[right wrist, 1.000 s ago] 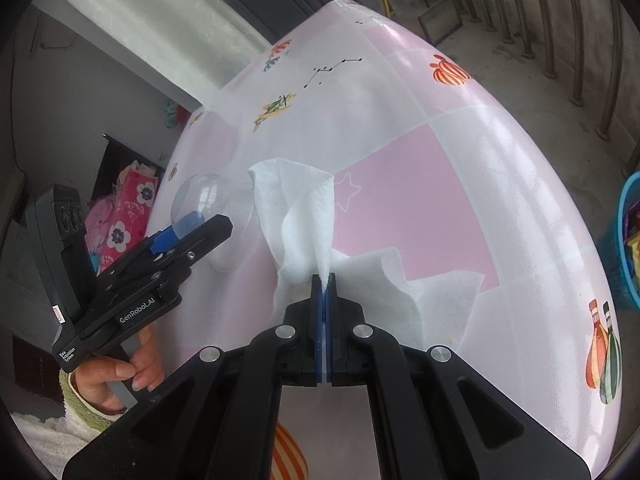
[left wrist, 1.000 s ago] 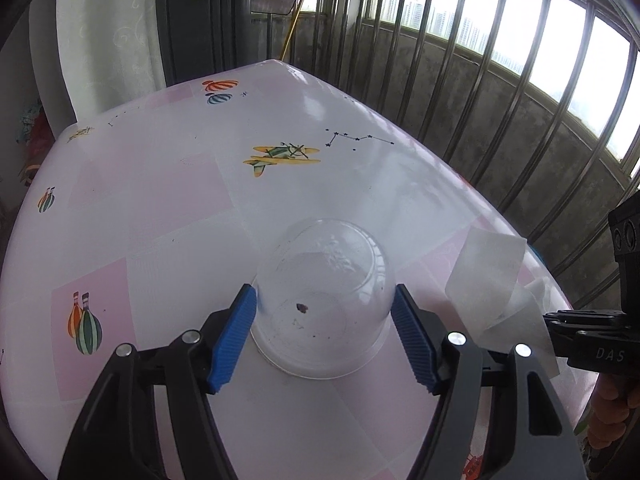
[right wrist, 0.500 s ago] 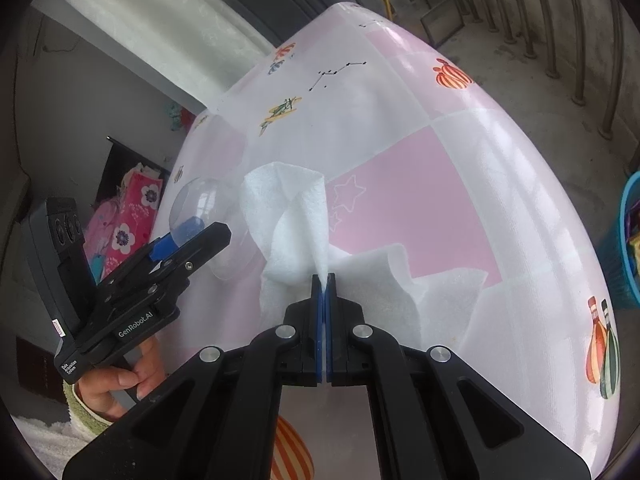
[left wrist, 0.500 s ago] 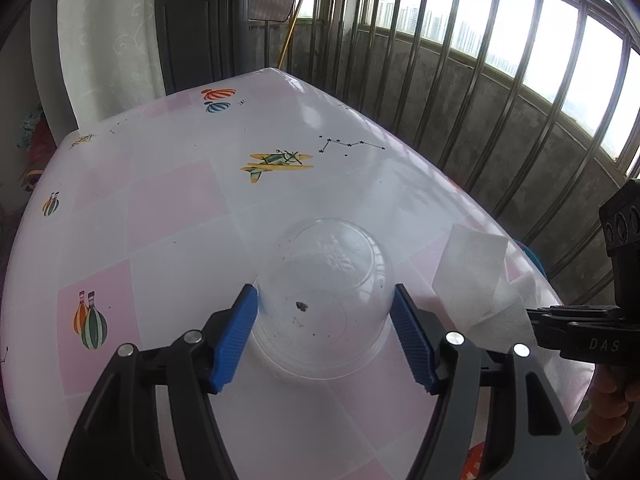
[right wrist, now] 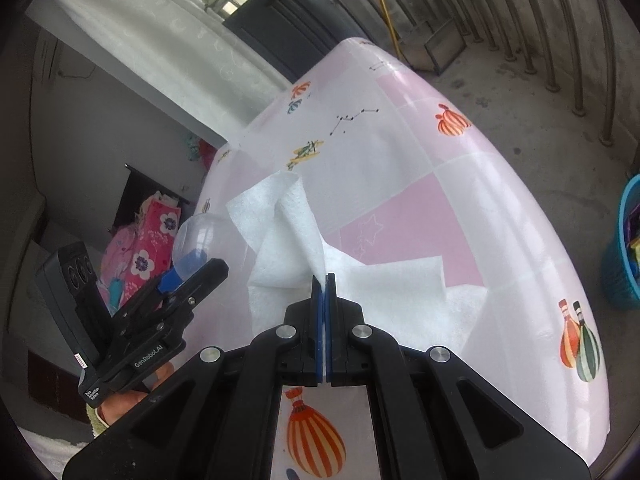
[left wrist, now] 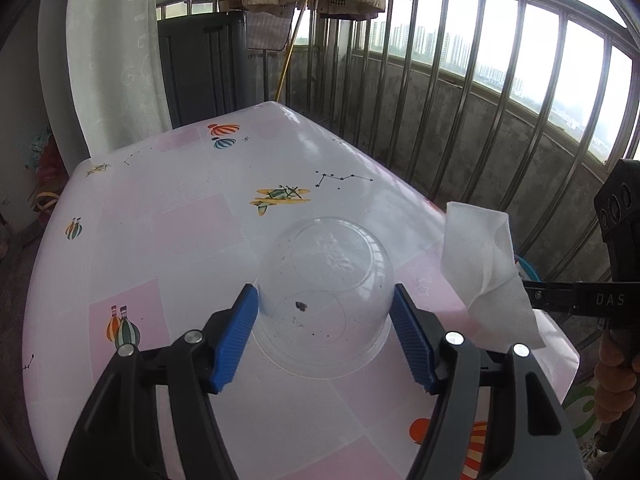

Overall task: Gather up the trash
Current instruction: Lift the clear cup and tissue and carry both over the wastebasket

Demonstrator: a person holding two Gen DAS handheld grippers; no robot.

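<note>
A clear plastic dome lid with dark specks sits between the blue pads of my left gripper, which grips its sides and holds it above the table. It also shows in the right wrist view. My right gripper is shut on a white paper tissue, lifted off the table; the tissue hangs to the right of the lid in the left wrist view.
A blue basket with trash stands on the floor past the table's right edge. Metal balcony railing runs along the far right. A dark cabinet and a curtain stand behind the table.
Both grippers have risen with their loads. The lid and the tissue now hang higher above the table, and the view shows more of the railing and the floor.
</note>
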